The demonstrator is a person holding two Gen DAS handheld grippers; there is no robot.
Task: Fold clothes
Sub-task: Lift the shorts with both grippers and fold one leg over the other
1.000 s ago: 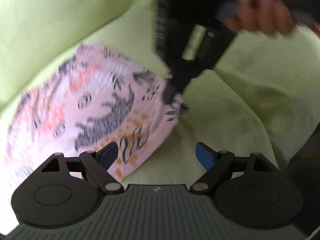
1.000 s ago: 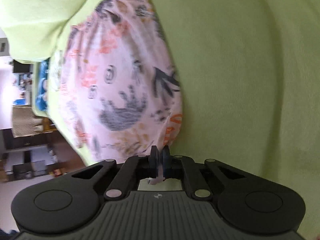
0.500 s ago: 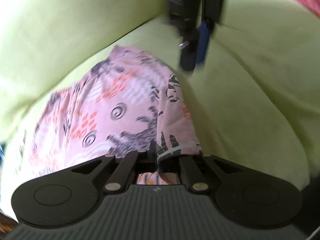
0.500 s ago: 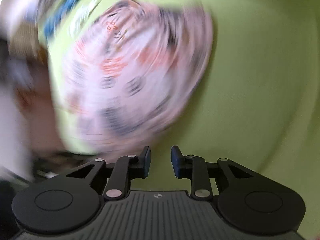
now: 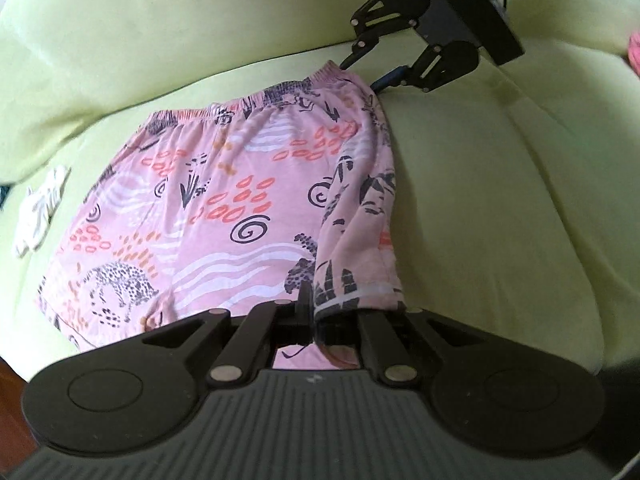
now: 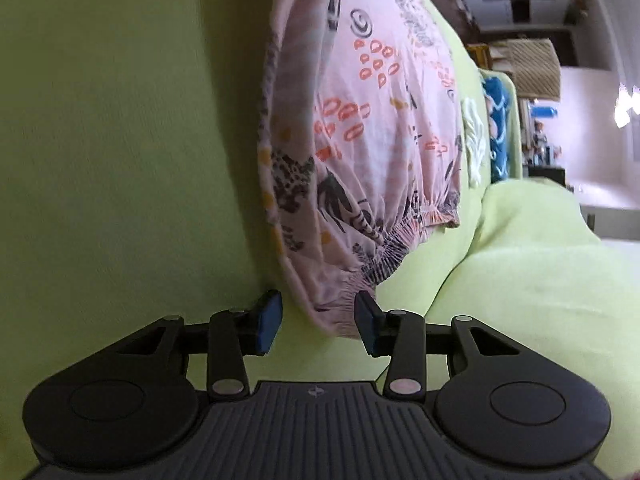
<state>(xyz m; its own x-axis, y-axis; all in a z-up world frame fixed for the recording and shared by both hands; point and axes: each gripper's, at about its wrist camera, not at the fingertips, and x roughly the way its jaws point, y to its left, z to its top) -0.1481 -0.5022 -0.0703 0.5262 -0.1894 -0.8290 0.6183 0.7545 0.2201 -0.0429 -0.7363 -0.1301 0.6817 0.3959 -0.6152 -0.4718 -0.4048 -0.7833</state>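
A small white cloth point(image 5: 38, 208) lies at the far left of the green sofa seat point(image 5: 500, 208). Next to it the pink patterned shorts point(image 5: 224, 204) are spread flat on the seat, waistband toward the backrest and their right side doubled over in a narrow strip. The left gripper point(image 5: 310, 312) has its fingers together on the hem at the near end of that strip. At the far right corner of the waistband sits the right gripper point(image 5: 360, 70), fingers apart on either side of the gathered elastic point(image 6: 360, 280) and not yet biting it. If those fingers shut shallowly, I judge the bunched elastic could slip out; and a pull from the left end alone would drag the strip askew and wrinkle the panel beneath. The left wrist view shows the whole garment and both tools; only the right wrist view shows the open gap around the waistband, plus a blue item point(image 6: 496, 128) beyond the white cloth and the room behind.
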